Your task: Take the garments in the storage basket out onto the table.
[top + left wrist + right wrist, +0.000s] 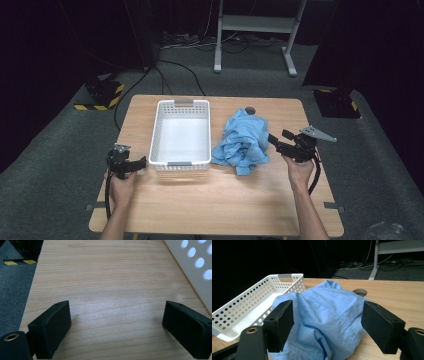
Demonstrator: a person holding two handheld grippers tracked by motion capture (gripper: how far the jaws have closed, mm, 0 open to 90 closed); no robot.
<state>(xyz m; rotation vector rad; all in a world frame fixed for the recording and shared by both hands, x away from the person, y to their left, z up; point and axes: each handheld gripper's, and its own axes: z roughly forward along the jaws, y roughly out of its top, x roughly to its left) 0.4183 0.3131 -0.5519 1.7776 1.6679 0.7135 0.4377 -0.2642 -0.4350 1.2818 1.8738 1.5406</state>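
The right hand-held gripper is held just right of the crumpled light-blue shirt, its jaws spread wide and pointed at the cloth with nothing between them. In the right gripper view, the shirt lies bunched between and beyond the two black pads, close to them; whether they touch the cloth cannot be told. The shirt rests on the wooden tabletop, immediately right of the white perforated basket, whose holed wall stands beside the fabric. The left hand-held gripper hovers low at the basket's near left corner, jaws likewise apart and empty over bare wood, with the basket wall just off to one side.
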